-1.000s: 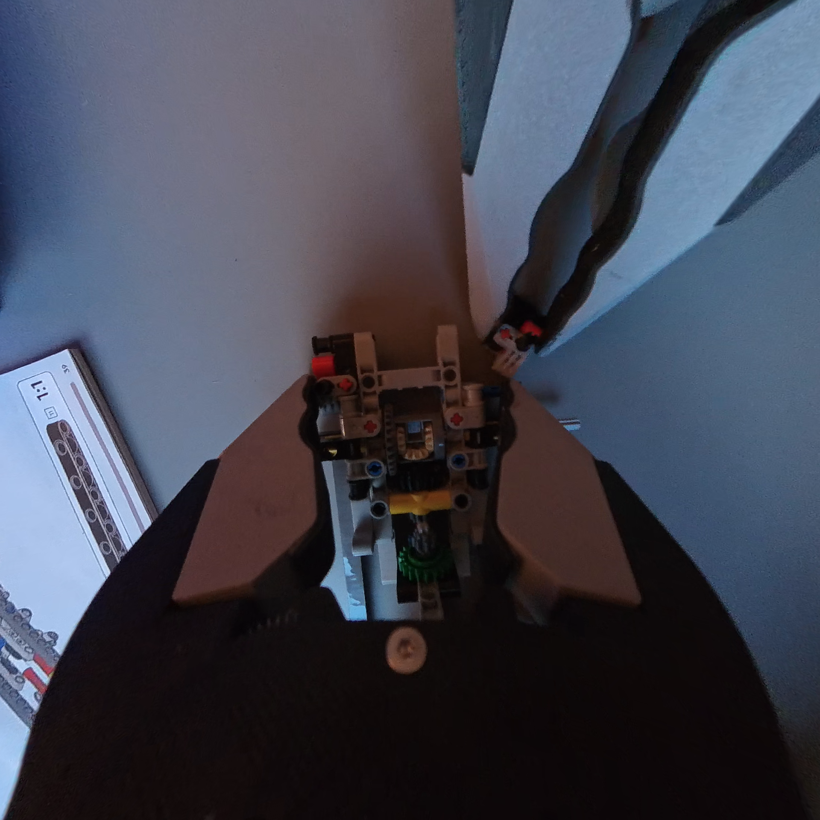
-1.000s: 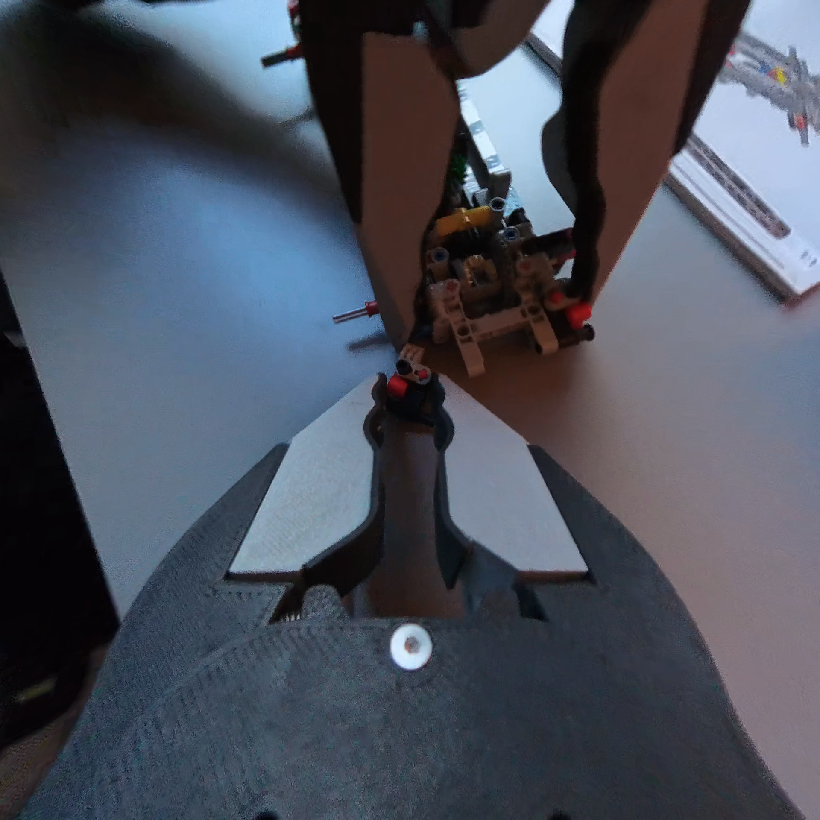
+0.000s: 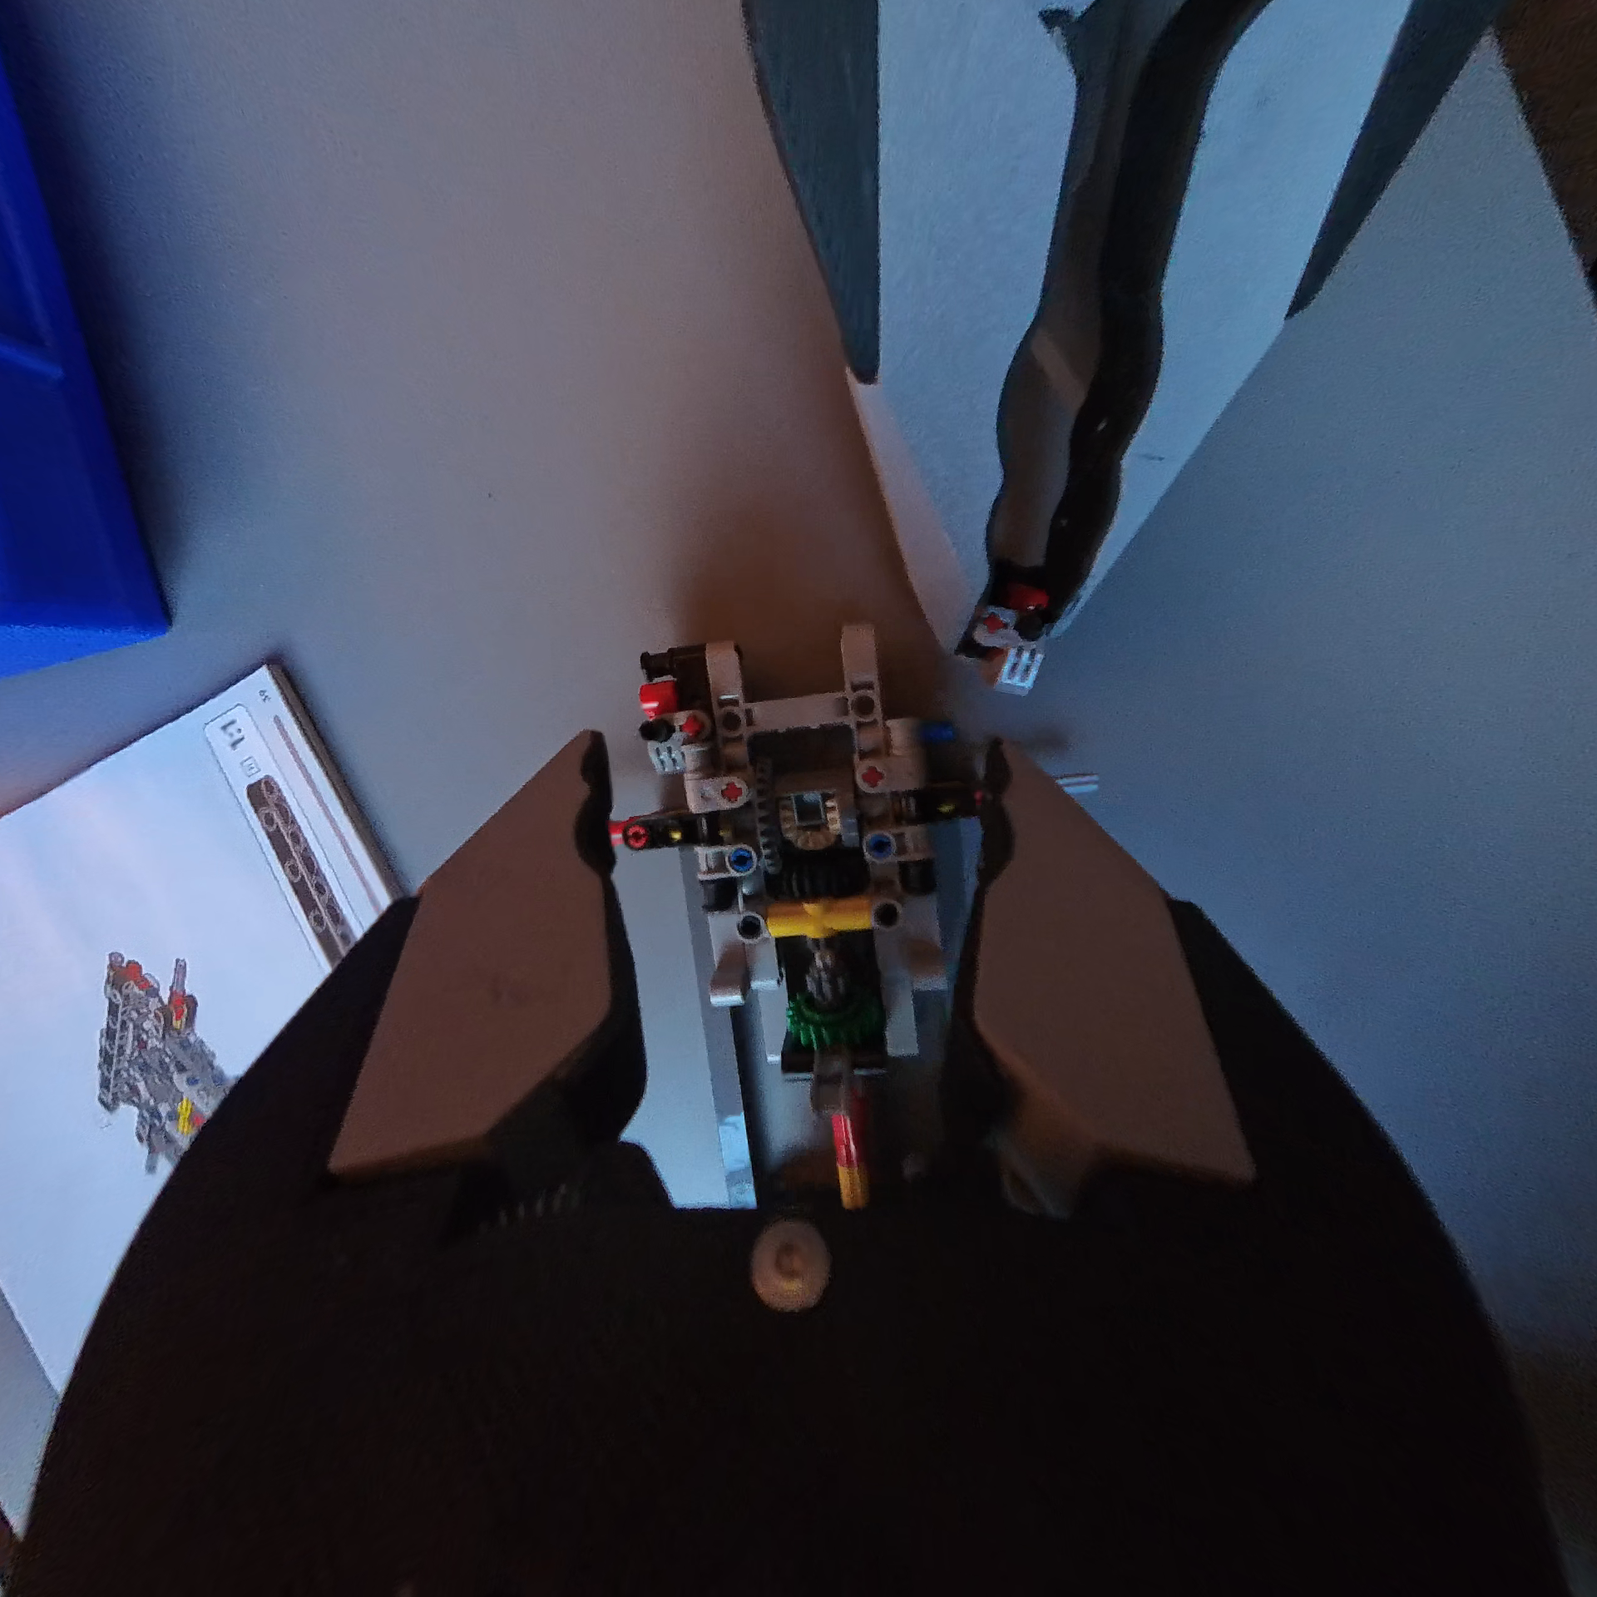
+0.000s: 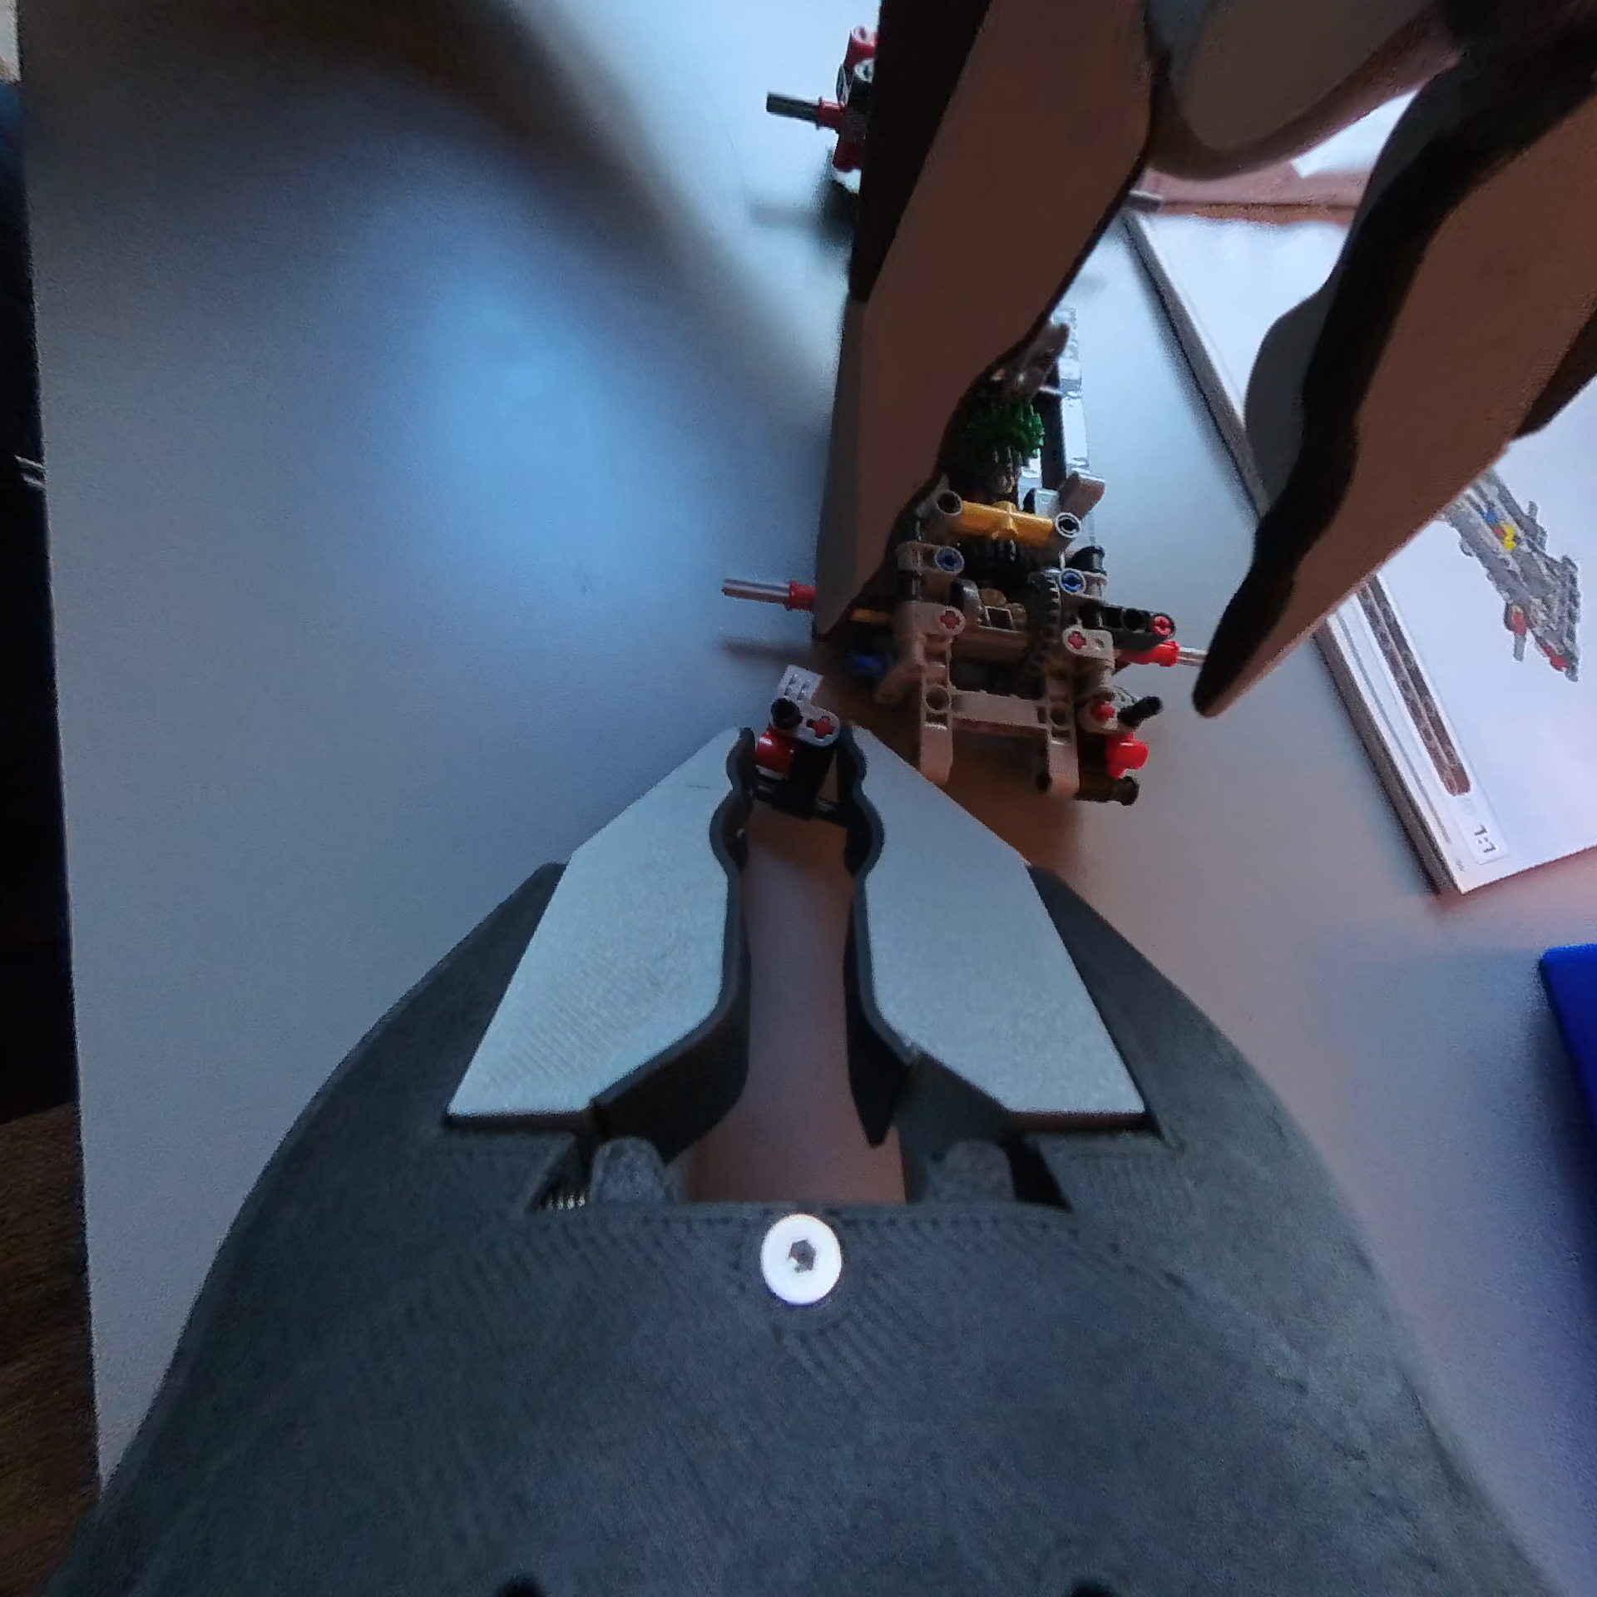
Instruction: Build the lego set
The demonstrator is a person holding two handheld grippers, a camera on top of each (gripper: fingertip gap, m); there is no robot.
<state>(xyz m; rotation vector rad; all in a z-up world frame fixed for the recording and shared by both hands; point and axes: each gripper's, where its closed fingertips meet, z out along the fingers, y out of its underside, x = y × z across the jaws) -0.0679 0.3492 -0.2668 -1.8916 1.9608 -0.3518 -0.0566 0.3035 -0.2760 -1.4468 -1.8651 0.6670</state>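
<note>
On the grey tabletop [image 3: 432, 346], the left gripper [image 3: 799, 804] straddles the grey-and-black toy-brick gear assembly [image 3: 804, 830], jaws spread wide, with a clear gap on the left side and its other finger close against the model. At the model's 1 o'clock, the right gripper [image 4: 797, 769] pinches a small black-and-red brick subassembly [image 4: 791, 765]. Risk, as judged: unclamped, the model may slide if pushed; the narrow pinch may twist. An instruction booklet [image 3: 173, 907] lies at 9 o'clock.
</note>
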